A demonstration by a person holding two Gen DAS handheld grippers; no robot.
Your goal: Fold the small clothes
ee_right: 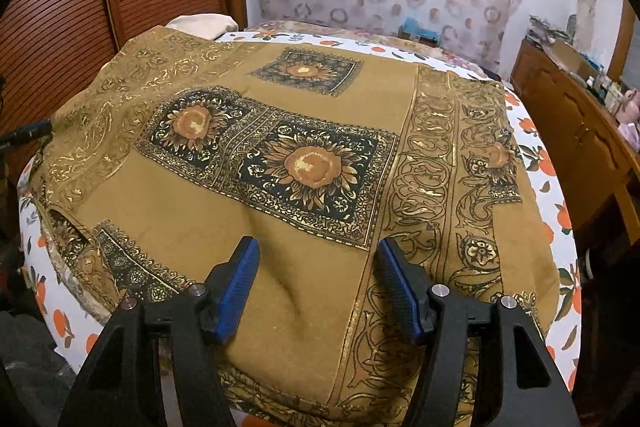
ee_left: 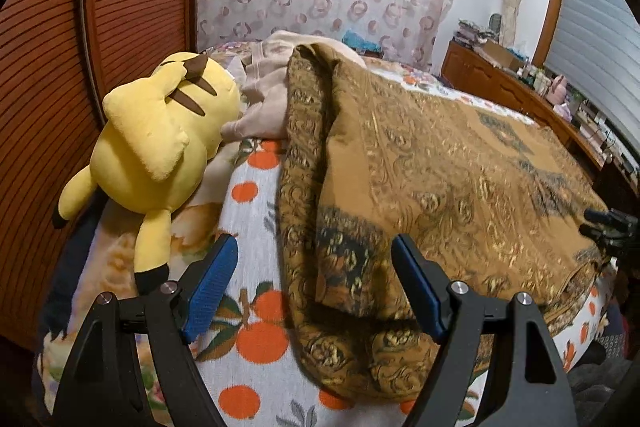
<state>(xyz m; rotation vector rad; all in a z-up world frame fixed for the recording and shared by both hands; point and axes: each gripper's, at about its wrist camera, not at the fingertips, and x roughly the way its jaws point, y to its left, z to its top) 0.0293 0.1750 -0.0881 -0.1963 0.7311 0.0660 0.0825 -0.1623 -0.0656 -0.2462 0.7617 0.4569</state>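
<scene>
Mustard-brown sunflower-print garment [ee_right: 304, 163] lies spread on the orange-patterned bedsheet [ee_left: 248, 211], with one edge seemingly turned over at its left side.

Most folding looks still ahead. Yellow plush toy [ee_left: 160, 131] sits beside it; left gripper [ee_left: 314, 283] and right gripper [ee_right: 318, 287] hover over the cloth, jaws apart, holding nothing.

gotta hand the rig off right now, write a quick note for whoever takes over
Left gripper: open, empty, over the left edge of the brown garment.
Right gripper: open, empty, above the garment's near middle.
Garment lies spread on the bed sheet, its left edge bunched up. A yellow plush toy and a beige cloth lie to the left.
Done: no neat fold visible.
Left: smooth the left edge, then fold.
</scene>
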